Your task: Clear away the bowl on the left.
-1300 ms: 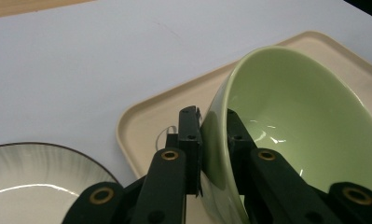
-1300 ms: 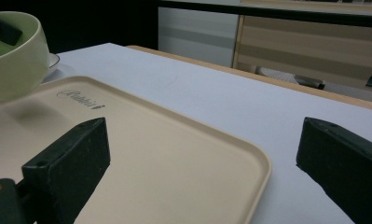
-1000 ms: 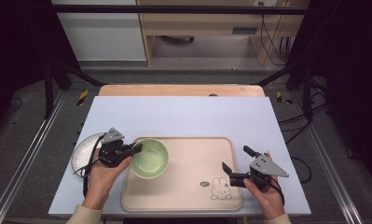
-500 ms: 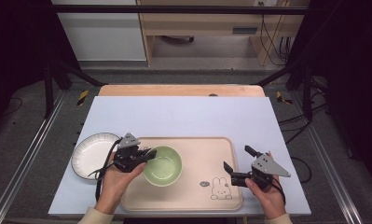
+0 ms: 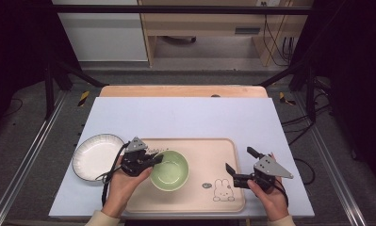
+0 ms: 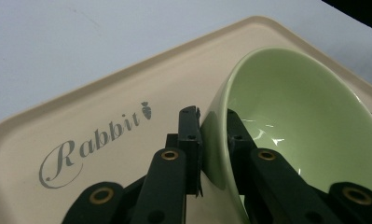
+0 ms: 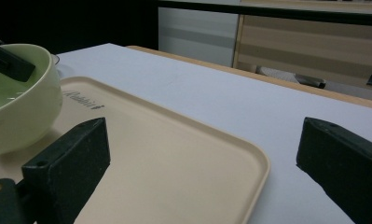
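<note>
A pale green bowl is over the left half of a beige tray printed with a rabbit. My left gripper is shut on the bowl's left rim. In the left gripper view one jaw is outside the bowl's wall and one inside, and the bowl looks tilted above the "Rabbit" lettering on the tray. My right gripper hovers open over the tray's right part, holding nothing. In the right gripper view its wide-apart jaws frame the tray, with the bowl at far left.
A white plate with a dark rim lies on the blue-grey tabletop just left of the tray. Black frame posts and cables stand beyond the table's far corners.
My left gripper has carried the green bowl rightward from the tray's left edge to farther onto the tray, uncovering the white plate. The right gripper has stayed put.
</note>
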`<action>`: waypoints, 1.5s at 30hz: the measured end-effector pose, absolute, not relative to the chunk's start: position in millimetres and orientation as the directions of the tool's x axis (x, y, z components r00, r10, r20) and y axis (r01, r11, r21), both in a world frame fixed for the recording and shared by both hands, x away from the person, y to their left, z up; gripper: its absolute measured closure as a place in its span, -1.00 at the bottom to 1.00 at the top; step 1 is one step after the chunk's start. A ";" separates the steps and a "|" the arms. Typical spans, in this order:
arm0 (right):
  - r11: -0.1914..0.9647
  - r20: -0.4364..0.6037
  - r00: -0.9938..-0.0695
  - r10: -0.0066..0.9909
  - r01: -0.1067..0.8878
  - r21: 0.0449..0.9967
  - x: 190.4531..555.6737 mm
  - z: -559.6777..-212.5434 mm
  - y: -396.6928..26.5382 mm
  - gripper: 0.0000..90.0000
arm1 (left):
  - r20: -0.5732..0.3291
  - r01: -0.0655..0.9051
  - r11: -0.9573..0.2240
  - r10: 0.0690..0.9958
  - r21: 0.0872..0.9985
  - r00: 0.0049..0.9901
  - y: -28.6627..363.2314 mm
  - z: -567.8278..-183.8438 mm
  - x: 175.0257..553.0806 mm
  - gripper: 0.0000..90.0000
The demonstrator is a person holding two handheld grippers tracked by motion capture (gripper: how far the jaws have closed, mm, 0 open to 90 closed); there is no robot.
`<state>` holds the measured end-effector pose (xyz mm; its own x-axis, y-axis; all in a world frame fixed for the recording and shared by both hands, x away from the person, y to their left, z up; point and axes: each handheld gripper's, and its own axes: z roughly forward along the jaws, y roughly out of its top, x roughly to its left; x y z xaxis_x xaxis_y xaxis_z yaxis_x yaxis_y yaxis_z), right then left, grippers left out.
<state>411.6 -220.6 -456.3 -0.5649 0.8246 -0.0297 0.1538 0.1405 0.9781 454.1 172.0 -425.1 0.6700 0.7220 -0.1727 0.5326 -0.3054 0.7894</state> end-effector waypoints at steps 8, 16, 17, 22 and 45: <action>0.145 -0.034 -0.568 0.822 0.152 0.978 411.2 -456.2 -218.6 -0.94 | -0.201 0.546 -0.275 0.727 0.791 0.657 171.3 -426.9 456.2 0.80; 0.140 -0.031 -0.565 0.824 0.151 0.979 411.3 -455.9 -219.4 -0.94 | -0.221 0.550 -0.262 0.717 0.793 0.661 168.9 -425.7 458.0 0.80; 0.140 -0.031 -0.565 0.824 0.151 0.979 411.3 -455.9 -219.4 -0.94 | -0.221 0.550 -0.262 0.717 0.793 0.661 168.9 -425.7 458.0 0.80; 0.132 -0.020 -0.565 0.825 0.158 0.978 412.0 -458.3 -220.5 -0.94 | -0.267 0.583 -0.225 0.723 0.780 0.637 169.2 -431.0 466.0 0.80; 0.127 -0.024 -0.557 0.830 0.147 0.981 407.9 -454.3 -225.3 -0.94 | -0.131 0.535 -0.348 0.734 0.770 0.666 166.4 -436.9 469.4 0.33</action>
<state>407.9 -225.3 -454.3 -0.5572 0.8300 -0.0244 0.1466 0.1273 0.9810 469.4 166.4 -436.9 0.6662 0.7342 -0.1306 0.5349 -0.3484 0.7697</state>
